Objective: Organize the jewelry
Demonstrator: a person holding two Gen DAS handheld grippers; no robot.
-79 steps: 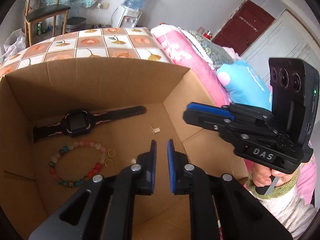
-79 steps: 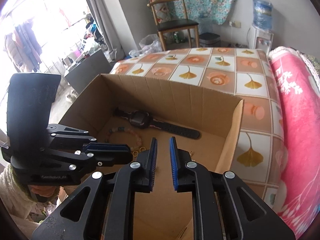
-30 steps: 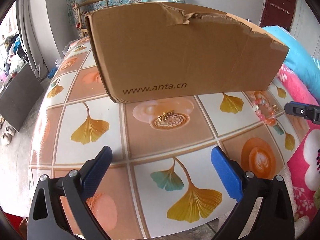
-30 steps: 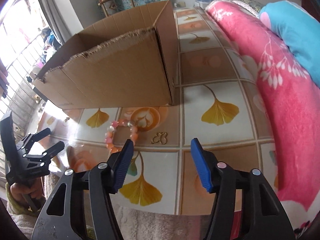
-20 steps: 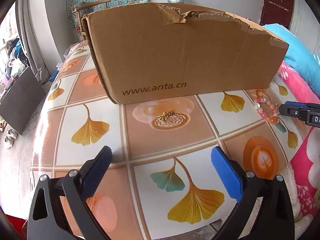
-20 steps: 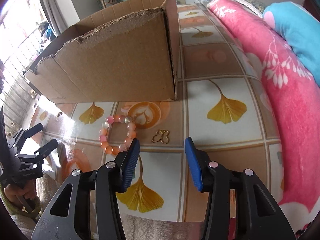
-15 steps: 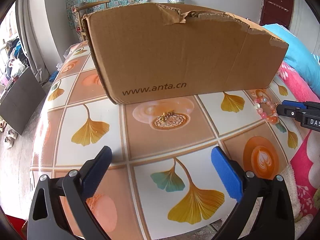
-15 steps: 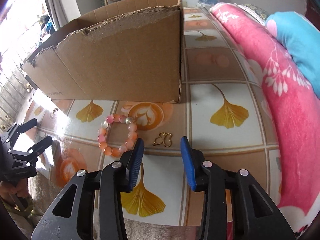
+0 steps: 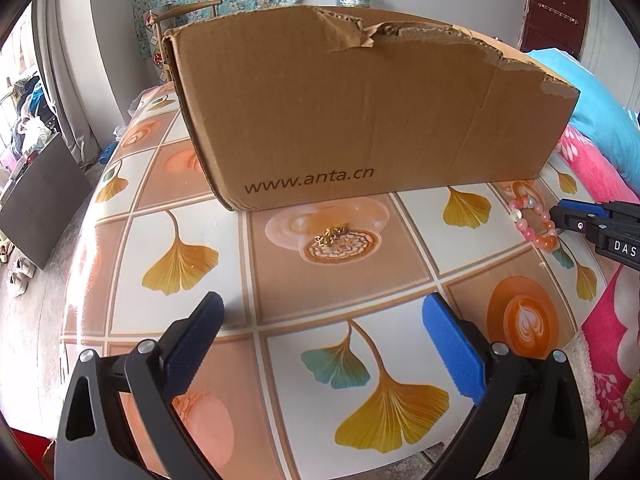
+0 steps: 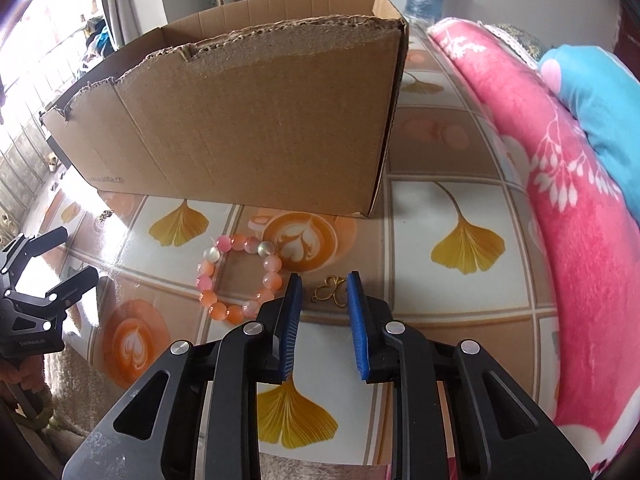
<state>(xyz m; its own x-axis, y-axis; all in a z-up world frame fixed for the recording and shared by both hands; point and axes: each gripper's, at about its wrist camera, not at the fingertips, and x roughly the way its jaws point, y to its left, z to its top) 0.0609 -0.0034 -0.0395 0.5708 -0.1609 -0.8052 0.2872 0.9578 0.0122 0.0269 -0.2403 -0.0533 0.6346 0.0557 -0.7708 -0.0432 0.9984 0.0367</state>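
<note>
Bracelet (image 10: 236, 276) (one), one butterfly charm (image 10: 334, 292), one box (image 10: 248, 120)

Bright daylight; window glare at left, fisheye-warped edges, sharp focus

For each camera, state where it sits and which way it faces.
Left wrist: on the left gripper, jaws wide apart, angled down at the cardboard box and a small gold piece.
Right wrist: on the right gripper, closing around the butterfly charm, not yet gripped.
Shared: box, bead bracelet, tiled tabletop, each other's gripper.
</note>
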